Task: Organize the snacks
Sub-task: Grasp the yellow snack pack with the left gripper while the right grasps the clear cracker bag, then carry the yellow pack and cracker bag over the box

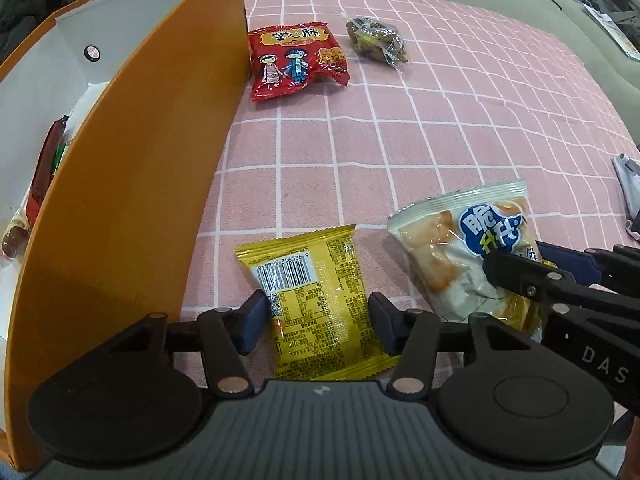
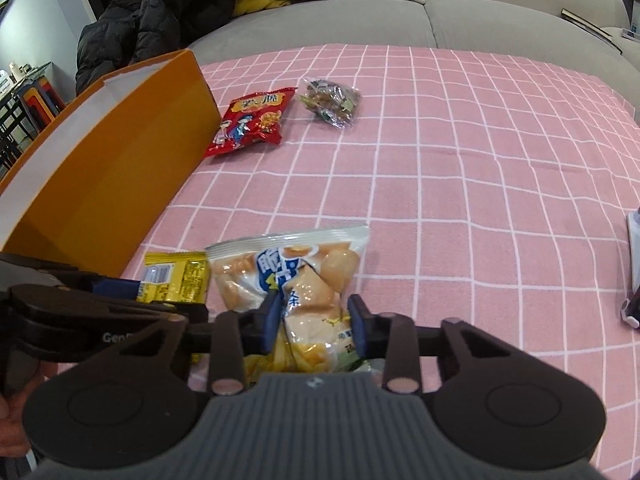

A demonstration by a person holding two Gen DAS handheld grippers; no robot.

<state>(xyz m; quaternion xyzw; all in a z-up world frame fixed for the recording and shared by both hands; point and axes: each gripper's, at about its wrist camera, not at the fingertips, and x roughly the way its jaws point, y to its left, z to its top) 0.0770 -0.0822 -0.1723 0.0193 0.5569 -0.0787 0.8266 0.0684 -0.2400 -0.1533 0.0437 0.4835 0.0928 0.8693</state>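
While snacks are lying in the box [image 1: 120, 200], four are waiting outside.
Left gripper [image 1: 318, 322] is straddling the yellow pack [image 1: 316, 304], unclosed; right gripper [image 2: 314, 322] is pinching the white bag [image 2: 296, 276]; red pack [image 1: 294, 60], clear bag [image 1: 376, 40] untouched.

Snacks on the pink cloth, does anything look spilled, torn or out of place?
Nothing spilled or torn. The yellow packet lies face down, barcode up, and the red packet leans against the orange box. The clear bag and white bag look intact.

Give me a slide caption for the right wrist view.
Right gripper straddles the white snack bag beside the orange box on the pink checked cloth.
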